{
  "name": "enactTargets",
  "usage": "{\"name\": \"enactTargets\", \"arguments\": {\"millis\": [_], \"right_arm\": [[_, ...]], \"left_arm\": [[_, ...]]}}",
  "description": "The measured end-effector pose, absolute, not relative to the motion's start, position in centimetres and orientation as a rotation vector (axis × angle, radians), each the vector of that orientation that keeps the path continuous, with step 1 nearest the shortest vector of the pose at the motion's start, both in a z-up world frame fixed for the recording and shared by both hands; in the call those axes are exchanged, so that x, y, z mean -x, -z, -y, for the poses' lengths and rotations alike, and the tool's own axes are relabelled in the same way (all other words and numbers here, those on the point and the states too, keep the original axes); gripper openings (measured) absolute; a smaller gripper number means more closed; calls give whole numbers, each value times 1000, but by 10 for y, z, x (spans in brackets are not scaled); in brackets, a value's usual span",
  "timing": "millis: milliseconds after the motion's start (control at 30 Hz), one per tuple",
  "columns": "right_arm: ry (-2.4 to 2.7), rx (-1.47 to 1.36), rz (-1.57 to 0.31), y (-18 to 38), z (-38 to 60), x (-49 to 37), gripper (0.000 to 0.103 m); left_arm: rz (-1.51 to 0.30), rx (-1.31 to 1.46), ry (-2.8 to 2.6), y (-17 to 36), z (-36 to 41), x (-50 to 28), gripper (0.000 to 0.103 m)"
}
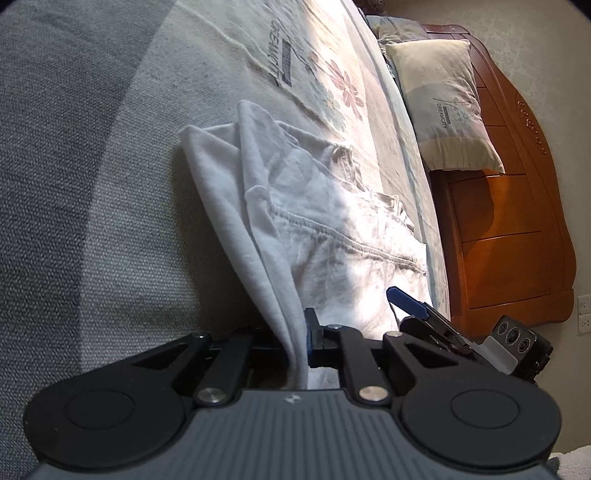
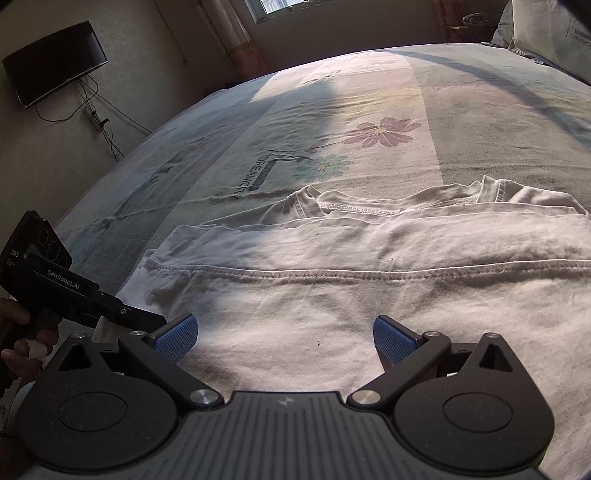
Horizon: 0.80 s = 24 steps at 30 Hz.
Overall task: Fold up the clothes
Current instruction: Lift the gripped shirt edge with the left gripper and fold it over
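Observation:
A white T-shirt (image 2: 332, 266) lies on the bed, partly folded, its collar at the far side. My left gripper (image 1: 301, 343) is shut on a fold of the T-shirt (image 1: 258, 206) and lifts that edge off the bed. My right gripper (image 2: 284, 332) is open just above the near part of the shirt, its blue pads (image 2: 177, 334) apart, nothing between them. The right gripper also shows in the left wrist view (image 1: 410, 301), and the left gripper's body shows at the left in the right wrist view (image 2: 55, 284).
The bed sheet (image 2: 369, 110) has a flower print and grey bands. A pillow (image 1: 443, 103) leans against the wooden headboard (image 1: 517, 221). A TV (image 2: 51, 62) with cables hangs on the far wall, beside a window (image 2: 280, 5).

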State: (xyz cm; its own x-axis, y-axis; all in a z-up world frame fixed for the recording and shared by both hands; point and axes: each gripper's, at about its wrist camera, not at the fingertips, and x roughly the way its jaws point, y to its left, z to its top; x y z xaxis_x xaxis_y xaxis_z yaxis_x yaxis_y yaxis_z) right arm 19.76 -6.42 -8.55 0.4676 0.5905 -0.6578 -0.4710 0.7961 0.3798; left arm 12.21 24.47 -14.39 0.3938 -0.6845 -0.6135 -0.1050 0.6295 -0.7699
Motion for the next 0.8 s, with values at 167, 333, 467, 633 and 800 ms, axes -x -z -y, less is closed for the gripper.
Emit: {"name": "enactTargets", "arguments": {"millis": [167,333,467,633,800], "right_arm": [[-681,-189,-852,73,80,-185,103],[-708,-189,-800,57,106,-160,103],[-696,-216,-774,51,131,-144,103],[-666,-257,-743,44,160,-130,103],[-646,-293,-717,39,184,-120,103]], "left_arm": [[-1126,757,392,123,-230,-122,14],[-1068,750,405,99,-221,-116,14],[-1013,744,425,75,-210,-113,14],[-976,707,477,48,-183,-116,14],[-946,702,532,26,-152,-126,14]]}}
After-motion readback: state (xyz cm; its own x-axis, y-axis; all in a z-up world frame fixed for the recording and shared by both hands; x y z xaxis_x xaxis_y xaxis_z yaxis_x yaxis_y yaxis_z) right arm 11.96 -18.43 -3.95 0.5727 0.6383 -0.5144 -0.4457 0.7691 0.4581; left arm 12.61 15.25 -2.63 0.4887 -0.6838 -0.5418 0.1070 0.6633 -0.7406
